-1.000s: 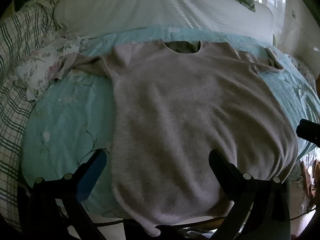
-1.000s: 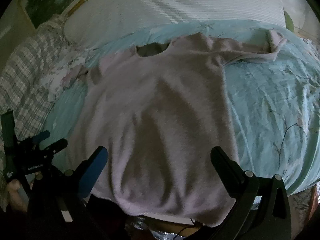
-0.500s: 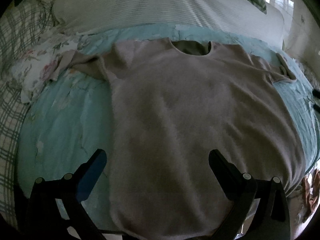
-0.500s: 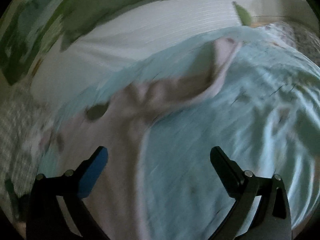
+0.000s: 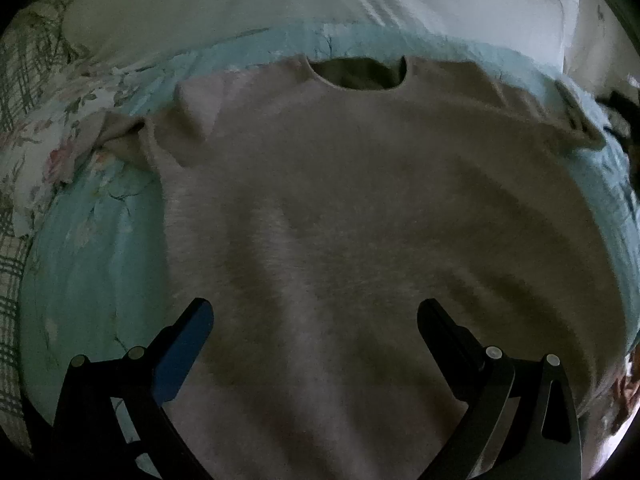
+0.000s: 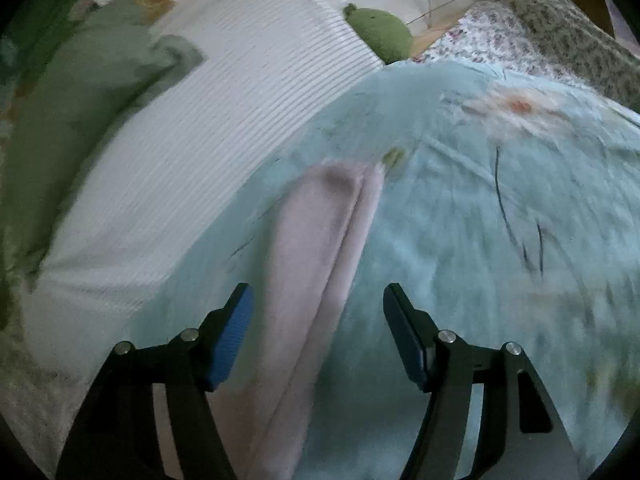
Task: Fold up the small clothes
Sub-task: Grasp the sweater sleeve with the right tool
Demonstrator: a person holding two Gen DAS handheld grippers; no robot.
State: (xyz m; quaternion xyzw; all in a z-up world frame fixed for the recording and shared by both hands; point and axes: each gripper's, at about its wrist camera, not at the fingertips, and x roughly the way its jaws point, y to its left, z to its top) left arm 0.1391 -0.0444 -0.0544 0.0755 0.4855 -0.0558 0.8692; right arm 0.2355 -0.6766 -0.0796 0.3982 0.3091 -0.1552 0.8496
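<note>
A pale pink fuzzy sweater lies spread flat, collar away from me, on a light blue floral bedspread. My left gripper hovers open over the sweater's lower body, nothing between its fingers. The right wrist view shows the sweater's right sleeve stretched out over the blue bedspread. My right gripper hangs over that sleeve with its jaws closing; the sleeve runs between the fingers, and the pads stand clear of it. The left sleeve is bunched at the far left.
A white ribbed pillow lies beyond the sweater, with green pillows further left. A floral cloth and plaid fabric edge the bed's left side. A speckled floral blanket sits at the far right.
My right gripper swung right from the sweater's hem to the right sleeve and narrowed its jaws. My left gripper moved forward over the sweater's body, still open.
</note>
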